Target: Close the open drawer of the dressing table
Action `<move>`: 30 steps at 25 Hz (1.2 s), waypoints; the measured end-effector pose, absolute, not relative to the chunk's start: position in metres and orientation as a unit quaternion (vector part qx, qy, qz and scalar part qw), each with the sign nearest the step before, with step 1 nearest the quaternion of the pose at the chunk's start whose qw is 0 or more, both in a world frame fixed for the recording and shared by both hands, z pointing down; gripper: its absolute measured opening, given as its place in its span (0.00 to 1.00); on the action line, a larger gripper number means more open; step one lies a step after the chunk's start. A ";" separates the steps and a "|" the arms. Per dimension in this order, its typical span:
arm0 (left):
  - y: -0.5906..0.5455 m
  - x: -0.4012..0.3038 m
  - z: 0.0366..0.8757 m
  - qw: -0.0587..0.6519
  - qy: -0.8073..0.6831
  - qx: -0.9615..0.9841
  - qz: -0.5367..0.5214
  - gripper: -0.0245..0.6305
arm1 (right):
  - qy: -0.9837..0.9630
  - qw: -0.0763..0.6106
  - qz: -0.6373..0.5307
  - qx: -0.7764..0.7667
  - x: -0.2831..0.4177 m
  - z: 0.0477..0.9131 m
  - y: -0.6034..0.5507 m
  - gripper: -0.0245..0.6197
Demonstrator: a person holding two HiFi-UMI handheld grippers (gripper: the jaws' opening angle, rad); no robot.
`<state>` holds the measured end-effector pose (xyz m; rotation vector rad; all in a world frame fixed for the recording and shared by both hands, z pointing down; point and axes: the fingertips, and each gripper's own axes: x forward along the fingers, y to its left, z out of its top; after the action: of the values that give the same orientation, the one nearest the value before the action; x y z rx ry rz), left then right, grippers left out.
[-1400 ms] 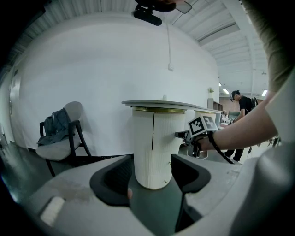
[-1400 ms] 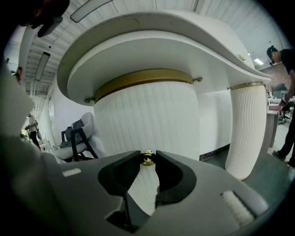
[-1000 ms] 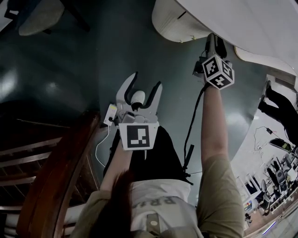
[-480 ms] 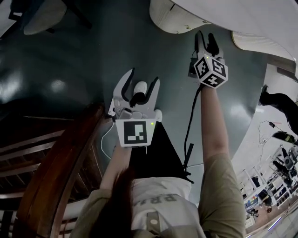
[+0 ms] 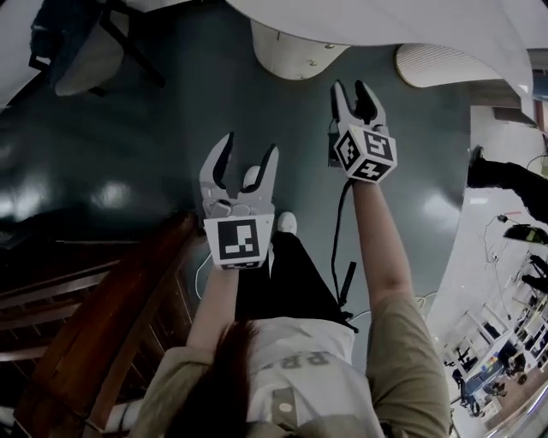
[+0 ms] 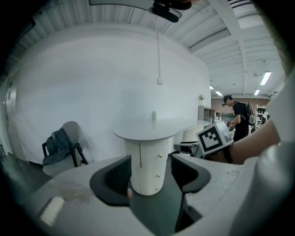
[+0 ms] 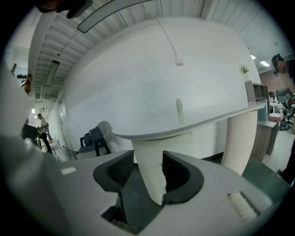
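The white dressing table [image 5: 411, 21] stands ahead, its top resting on a ribbed round drawer column [image 5: 295, 53] with small knobs [image 6: 160, 156]. From here I cannot make out a drawer front standing out. My left gripper [image 5: 241, 164] is open and empty, held in the air short of the column [image 6: 147, 170], which shows between its jaws. My right gripper [image 5: 357, 92] is closer to the table. Its jaws have just been opening and stand open with nothing in them, framing the same column [image 7: 154, 170] from a distance. A small pale bottle [image 7: 179, 110] stands on the tabletop.
A second ribbed pedestal [image 7: 239, 138] holds up the table's right end. A chair with a dark bag [image 6: 62, 147] stands at the left by the wall. Dark wooden furniture [image 5: 103, 325] is close at my lower left. A person [image 6: 237, 120] works at the far right.
Both grippers have risen and moved forward toward the table. The right jaws have spread wider. The drawer column has shifted left in the head view.
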<state>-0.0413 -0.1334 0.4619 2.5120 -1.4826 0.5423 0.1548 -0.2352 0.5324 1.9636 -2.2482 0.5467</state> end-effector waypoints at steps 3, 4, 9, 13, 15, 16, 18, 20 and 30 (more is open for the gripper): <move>-0.128 -0.037 0.433 0.093 -0.500 0.846 0.160 0.47 | -0.742 0.047 0.174 0.646 0.156 0.500 -0.210 0.35; -0.127 -0.036 0.423 0.097 -0.503 0.846 0.152 0.47 | -0.741 0.043 0.176 0.646 0.156 0.490 -0.201 0.35; -0.125 -0.036 0.372 0.091 -0.512 0.845 0.125 0.47 | -0.736 0.019 0.184 0.651 0.154 0.440 -0.157 0.35; -0.116 -0.026 0.325 0.076 -0.509 0.851 0.101 0.47 | -0.733 -0.002 0.180 0.656 0.158 0.391 -0.122 0.35; -0.112 -0.019 0.304 0.072 -0.505 0.856 0.089 0.47 | -0.734 -0.014 0.178 0.655 0.161 0.366 -0.109 0.35; -0.110 -0.016 0.294 0.071 -0.503 0.857 0.082 0.47 | -0.736 -0.019 0.175 0.654 0.162 0.354 -0.103 0.35; -0.108 -0.012 0.273 0.064 -0.502 0.860 0.066 0.47 | -0.738 -0.027 0.167 0.653 0.166 0.329 -0.093 0.35; -0.104 -0.009 0.251 0.051 -0.500 0.863 0.054 0.47 | -0.739 -0.037 0.158 0.654 0.169 0.305 -0.085 0.35; -0.073 -0.016 0.168 -0.008 -0.515 0.857 -0.006 0.42 | -0.760 -0.030 0.071 0.646 0.173 0.207 -0.045 0.33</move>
<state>-0.0159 -0.0725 0.1682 2.7071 -1.6261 -0.0195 0.1731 -0.0452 0.2075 2.0692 -2.4336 0.2271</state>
